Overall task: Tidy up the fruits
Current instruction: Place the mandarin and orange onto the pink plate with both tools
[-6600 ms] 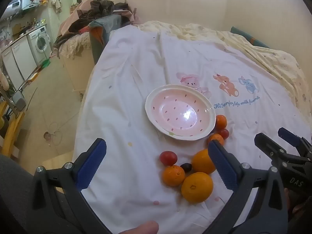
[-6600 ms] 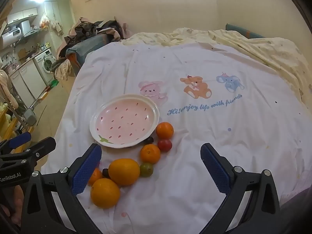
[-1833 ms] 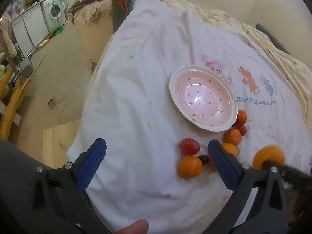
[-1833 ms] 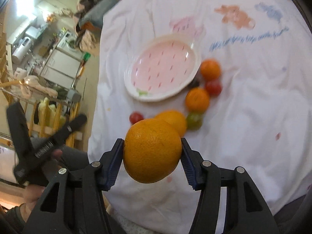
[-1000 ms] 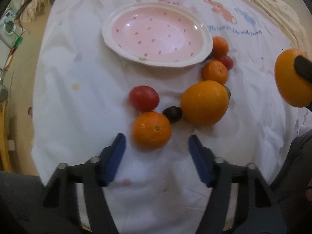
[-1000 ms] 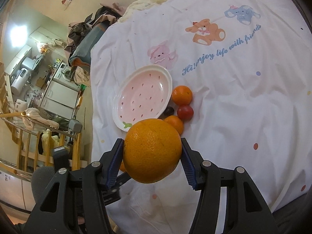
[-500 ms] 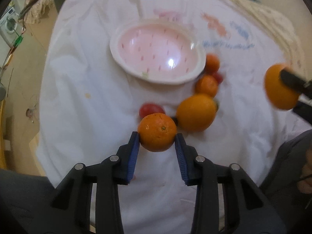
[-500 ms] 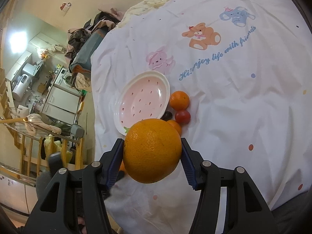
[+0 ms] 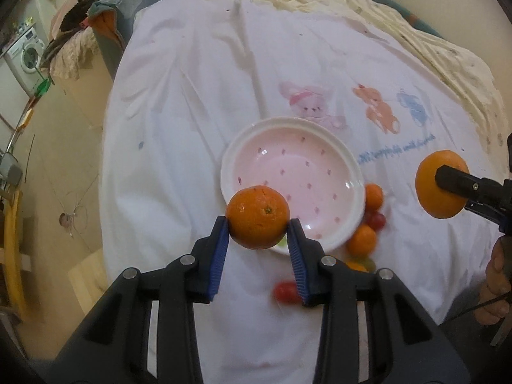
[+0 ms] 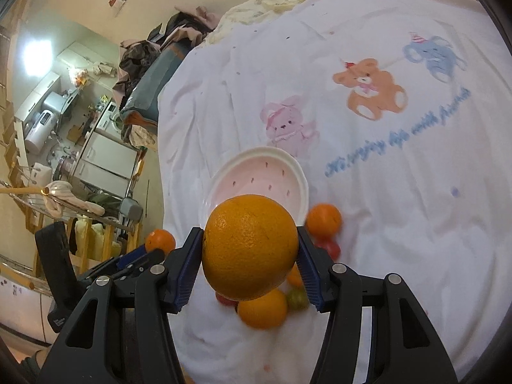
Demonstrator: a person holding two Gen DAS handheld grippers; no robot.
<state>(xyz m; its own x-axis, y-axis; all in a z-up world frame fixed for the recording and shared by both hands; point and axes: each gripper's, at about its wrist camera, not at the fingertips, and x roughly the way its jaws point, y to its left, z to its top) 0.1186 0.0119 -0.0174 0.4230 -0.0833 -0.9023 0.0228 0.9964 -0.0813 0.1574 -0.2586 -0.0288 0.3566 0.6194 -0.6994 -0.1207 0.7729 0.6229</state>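
Note:
My left gripper (image 9: 258,235) is shut on a small orange (image 9: 258,217), held in the air over the near rim of the pink plate (image 9: 292,147). My right gripper (image 10: 249,256) is shut on a large orange (image 10: 249,246), also in the air; from the left wrist view that large orange (image 9: 440,184) hangs to the right of the plate. The pink plate (image 10: 259,176) with strawberry marks holds nothing. Several small fruits lie on the cloth by its right rim: a tangerine (image 9: 373,196), a red tomato (image 9: 375,220), another tangerine (image 9: 361,240) and a red tomato (image 9: 286,292).
The white cloth (image 9: 198,102) with cartoon animals covers the table and drops off at its left edge to the floor (image 9: 64,160). A pile of clothes (image 9: 96,9) sits beyond the far left corner. A hand (image 9: 494,275) shows at the right.
My left gripper closed on the small orange and lifted it off the cloth toward the plate. The right gripper carried the large orange closer to the plate.

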